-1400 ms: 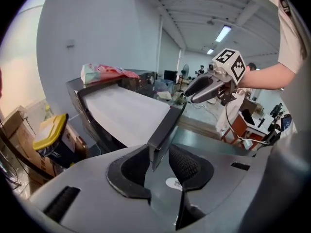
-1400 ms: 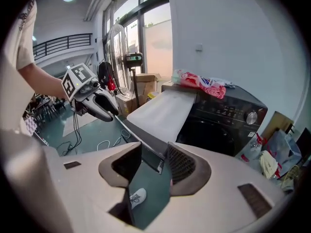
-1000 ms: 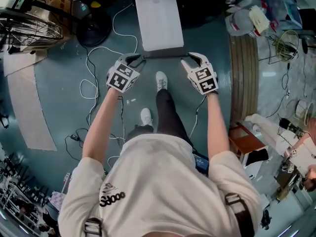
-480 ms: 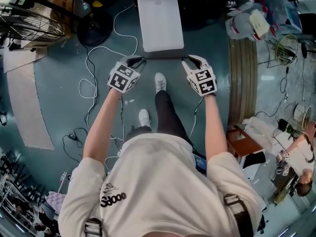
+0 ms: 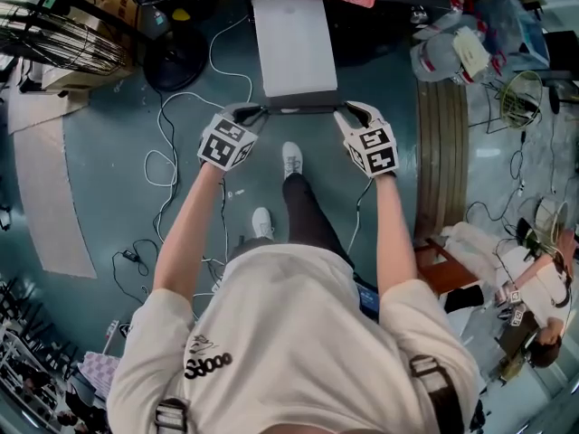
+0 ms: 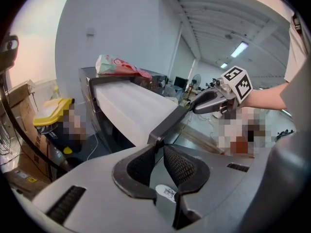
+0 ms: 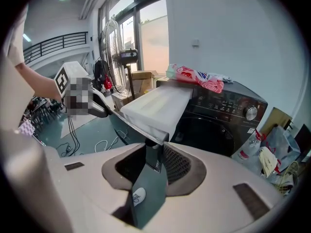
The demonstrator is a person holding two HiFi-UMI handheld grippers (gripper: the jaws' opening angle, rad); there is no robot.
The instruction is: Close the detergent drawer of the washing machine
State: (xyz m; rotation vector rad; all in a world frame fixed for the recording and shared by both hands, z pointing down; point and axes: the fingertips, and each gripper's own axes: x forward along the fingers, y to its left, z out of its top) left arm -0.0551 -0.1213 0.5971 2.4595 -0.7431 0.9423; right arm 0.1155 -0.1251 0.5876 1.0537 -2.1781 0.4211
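White detergent drawer (image 5: 294,48) stood far out of the washing machine (image 7: 228,115); left gripper (image 5: 251,111) and right gripper (image 5: 351,110) jaws, just narrowed, pinched its dark front panel (image 5: 301,108) at either corner, presumably for a square push.

You stand on a teal floor (image 5: 118,188), your two white shoes (image 5: 292,159) planted near its middle. To your left, thin white cables (image 5: 161,156) loop loosely across it, and farther left a pale sheet (image 5: 50,197) lies flat. A dark round fan base (image 5: 172,57) sits at the far left. On your right a long ribbed strip (image 5: 443,152) runs near to far, with plastic bags (image 5: 452,43) heaped at its far end. The washing machine (image 7: 218,106) stands at the far side.
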